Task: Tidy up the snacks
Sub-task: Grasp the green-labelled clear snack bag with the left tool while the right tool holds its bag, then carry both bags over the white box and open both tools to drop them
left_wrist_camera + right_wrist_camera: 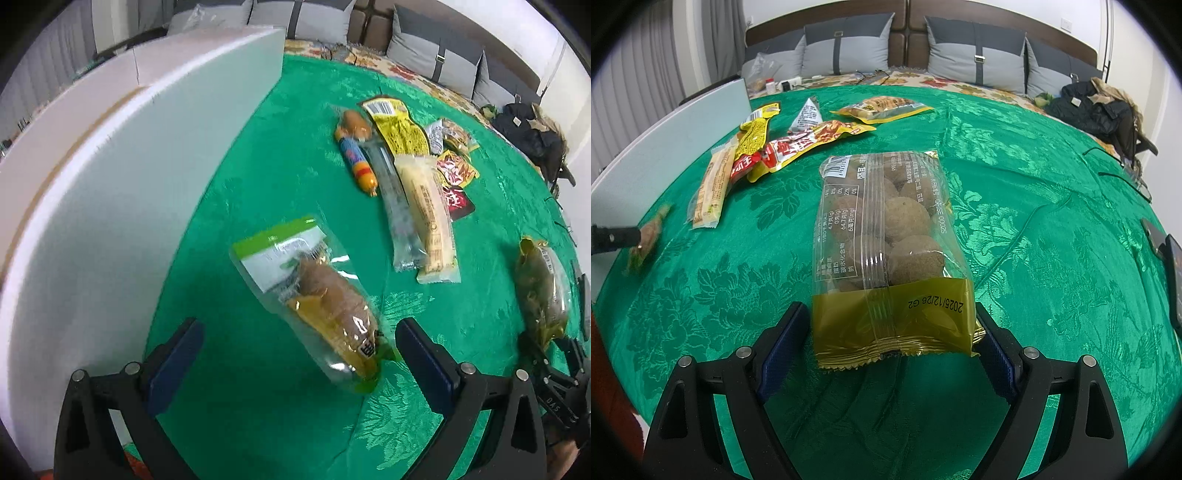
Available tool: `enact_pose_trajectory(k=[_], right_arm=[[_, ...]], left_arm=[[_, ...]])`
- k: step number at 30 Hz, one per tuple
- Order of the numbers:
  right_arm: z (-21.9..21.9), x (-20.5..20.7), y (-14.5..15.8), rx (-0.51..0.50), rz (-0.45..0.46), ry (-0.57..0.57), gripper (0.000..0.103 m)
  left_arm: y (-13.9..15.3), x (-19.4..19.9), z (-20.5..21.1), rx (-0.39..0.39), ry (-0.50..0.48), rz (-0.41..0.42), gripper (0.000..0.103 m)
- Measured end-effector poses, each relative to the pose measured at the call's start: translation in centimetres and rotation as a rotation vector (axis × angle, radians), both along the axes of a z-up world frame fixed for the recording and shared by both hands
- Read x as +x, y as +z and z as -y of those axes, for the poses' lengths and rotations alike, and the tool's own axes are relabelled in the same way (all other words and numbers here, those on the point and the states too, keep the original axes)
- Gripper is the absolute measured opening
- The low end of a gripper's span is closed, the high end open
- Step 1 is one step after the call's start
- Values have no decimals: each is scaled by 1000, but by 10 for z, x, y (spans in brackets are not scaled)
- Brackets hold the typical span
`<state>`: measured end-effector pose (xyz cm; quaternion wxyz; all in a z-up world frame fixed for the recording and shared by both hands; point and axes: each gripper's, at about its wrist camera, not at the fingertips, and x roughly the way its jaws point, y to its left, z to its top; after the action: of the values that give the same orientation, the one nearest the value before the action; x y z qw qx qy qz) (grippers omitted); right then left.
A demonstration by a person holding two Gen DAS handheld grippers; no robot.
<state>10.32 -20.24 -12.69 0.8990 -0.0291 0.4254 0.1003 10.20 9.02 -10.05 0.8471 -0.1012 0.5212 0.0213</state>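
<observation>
A: Left gripper (pixel 295 354)? We see jaws wide, nothing held, a green-labelled clear snack pack (pixel 314 295) lying between them on the green cloth (pixel 295 129), beside the white box (pixel 129 184).

B: Right gripper (pixel 890 332): jaws wide too, flanking the gold end of the bag of brown balls (pixel 886 236); we can't tell if the pads touch it.

A: Other snacks? A pile further back: sausage stick (pixel 356 158), cream bar (pixel 424 214), yellow packet (pixel 397 125).
</observation>
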Motion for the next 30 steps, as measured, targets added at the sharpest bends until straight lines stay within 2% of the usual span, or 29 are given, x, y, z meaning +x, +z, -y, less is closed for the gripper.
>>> enact_pose_trajectory(k=[4, 6, 8, 10, 12, 15, 16, 20, 22, 24, 25, 29, 30], right_arm=[[0, 0, 0, -1, 0, 0, 89], [0, 0, 0, -1, 0, 0, 89], [0, 0, 0, 0, 0, 0, 89], [0, 0, -1, 0, 0, 0, 89], [0, 0, 0, -1, 1, 0, 89], [-1, 0, -1, -1, 1, 0, 89], [-1, 0, -1, -1, 1, 0, 89], [0, 0, -1, -1, 1, 0, 89], [-1, 0, -1, -1, 1, 1, 89], [-1, 0, -1, -1, 1, 1, 89], [-1, 0, -1, 0, 1, 1, 89], [2, -2, 1, 15, -6, 11, 89], [7, -3, 4, 56, -27, 11, 89]], left_arm=[[-4, 5, 0, -97, -1, -20, 102], [-8, 12, 9, -146, -45, -18, 100], [-7, 18, 23, -108, -116, 1, 95], [-5, 21, 35, -99, -206, 7, 86], [-3, 20, 41, -75, -263, -6, 84], [-7, 18, 36, 75, -199, -46, 84], [-8, 19, 33, 100, -175, -58, 84], [-7, 20, 33, 117, -130, -91, 81], [-4, 20, 44, 133, -167, -72, 58], [-3, 18, 53, 155, -195, -60, 55], [-2, 16, 53, 126, -201, -48, 46], [-1, 7, 40, 81, -171, -40, 40], [0, 4, 36, 63, -166, -40, 38]])
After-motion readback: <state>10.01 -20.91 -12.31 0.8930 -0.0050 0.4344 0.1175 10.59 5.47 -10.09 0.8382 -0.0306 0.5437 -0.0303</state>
